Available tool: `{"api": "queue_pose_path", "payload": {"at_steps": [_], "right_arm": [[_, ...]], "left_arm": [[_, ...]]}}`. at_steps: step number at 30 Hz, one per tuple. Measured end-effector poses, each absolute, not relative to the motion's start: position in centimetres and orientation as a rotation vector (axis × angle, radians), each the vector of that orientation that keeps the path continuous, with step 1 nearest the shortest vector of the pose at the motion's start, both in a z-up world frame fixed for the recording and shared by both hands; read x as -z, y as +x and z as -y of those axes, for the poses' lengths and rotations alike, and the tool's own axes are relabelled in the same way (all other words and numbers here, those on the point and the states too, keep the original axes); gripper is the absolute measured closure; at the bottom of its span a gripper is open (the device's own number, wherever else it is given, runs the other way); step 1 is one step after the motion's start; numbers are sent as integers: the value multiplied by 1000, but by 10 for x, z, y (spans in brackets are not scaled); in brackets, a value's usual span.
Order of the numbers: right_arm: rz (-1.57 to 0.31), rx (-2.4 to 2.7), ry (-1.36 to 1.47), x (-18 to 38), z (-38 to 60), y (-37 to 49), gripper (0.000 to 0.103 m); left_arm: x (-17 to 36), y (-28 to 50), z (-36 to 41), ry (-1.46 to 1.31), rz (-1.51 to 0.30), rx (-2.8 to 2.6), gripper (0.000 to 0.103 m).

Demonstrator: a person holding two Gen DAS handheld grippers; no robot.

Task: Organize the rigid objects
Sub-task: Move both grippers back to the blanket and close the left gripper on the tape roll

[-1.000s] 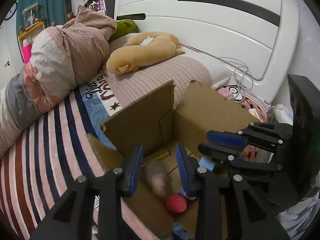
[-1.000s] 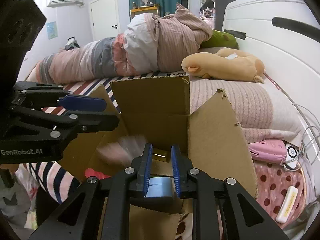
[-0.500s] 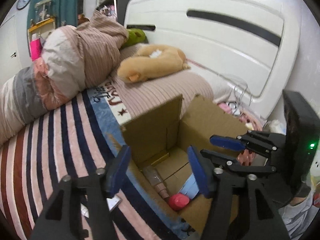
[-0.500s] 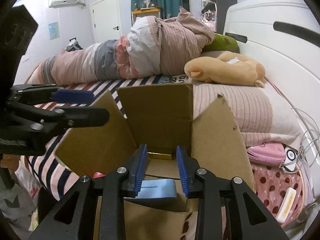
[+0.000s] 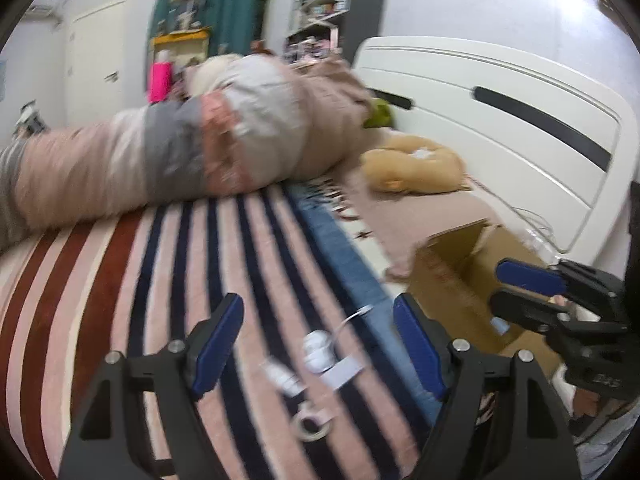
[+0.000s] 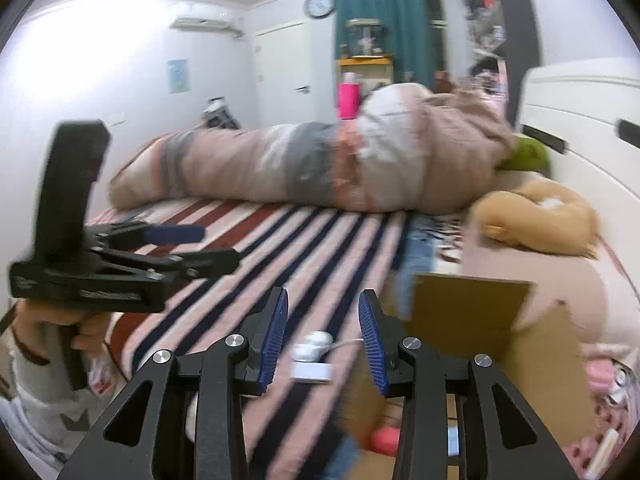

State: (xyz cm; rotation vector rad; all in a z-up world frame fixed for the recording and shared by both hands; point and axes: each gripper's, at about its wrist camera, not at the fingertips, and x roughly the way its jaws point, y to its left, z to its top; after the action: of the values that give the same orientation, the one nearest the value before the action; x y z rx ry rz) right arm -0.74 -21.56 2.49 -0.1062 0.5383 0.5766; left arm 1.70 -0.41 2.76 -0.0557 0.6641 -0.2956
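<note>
Bed (image 5: 100,280), striped cover, broad bare stretch at left and centre; rolled duvet (image 5: 192,148) closes the far side, white headboard (image 5: 500,120) the right. Left gripper (image 5: 320,344): jaws apart and opening, nothing between the pads, held above the stripes. Ahead of it, loose on the cover: small white items, blurred, one with a thin cord (image 5: 318,350), a flat white piece (image 5: 344,372) beside them, and a tape roll (image 5: 312,428) nearest the camera. Right of these, cardboard box (image 5: 460,280) stands open at the bed's near edge, flaps up; plush toy (image 5: 416,168) lies beyond it. Right gripper (image 6: 322,340): jaws narrowly apart and opening, empty, near the box's left flap. Inside the box (image 6: 472,316), low, a pink-red object (image 6: 386,436), partly hidden.
</note>
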Motion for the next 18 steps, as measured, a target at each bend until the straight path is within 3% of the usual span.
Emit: {"api": "queue_pose_path", "payload": {"at_steps": [12,18], "right_arm": [[-834,-603,-189,85,136,22,70],[-925,-451,-168,139,147,57,50]], "left_arm": [[107,5,-51,-177,-846,294,29],[151,8,-35,-180,-913,361,29]]}}
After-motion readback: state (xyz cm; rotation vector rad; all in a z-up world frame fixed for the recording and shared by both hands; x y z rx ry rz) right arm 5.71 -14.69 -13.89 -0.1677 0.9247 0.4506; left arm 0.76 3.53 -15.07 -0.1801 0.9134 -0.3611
